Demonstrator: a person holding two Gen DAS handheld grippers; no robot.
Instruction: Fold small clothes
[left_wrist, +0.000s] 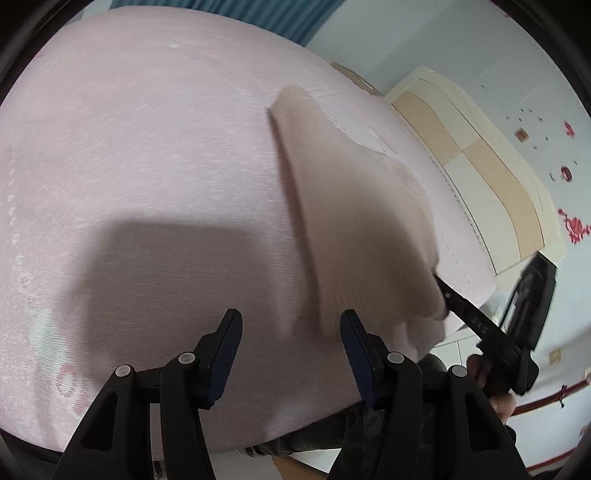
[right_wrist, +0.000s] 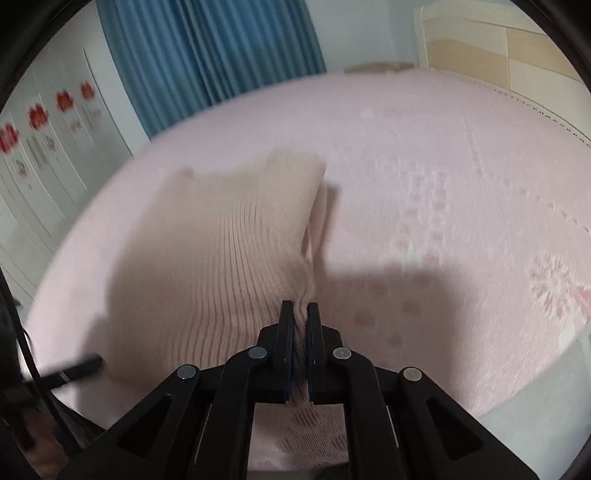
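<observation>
A small beige ribbed knit garment (right_wrist: 229, 251) lies partly lifted on the pink bed cover (right_wrist: 443, 184). My right gripper (right_wrist: 299, 306) is shut on the garment's near corner and holds it up off the cover. In the left wrist view the same garment (left_wrist: 351, 206) rises to the right of my left gripper (left_wrist: 291, 325), which is open and empty just above the cover (left_wrist: 129, 147). The right gripper (left_wrist: 454, 302) shows there too, pinching the garment's edge. A dark left fingertip (right_wrist: 85, 363) shows at the garment's lower left in the right wrist view.
A cream and tan headboard (left_wrist: 480, 155) stands at the bed's far side. A blue curtain (right_wrist: 207, 55) hangs behind the bed. A white wall with red decorations (right_wrist: 37, 118) is at the left. The bed's near edge (left_wrist: 295, 435) is close below the left gripper.
</observation>
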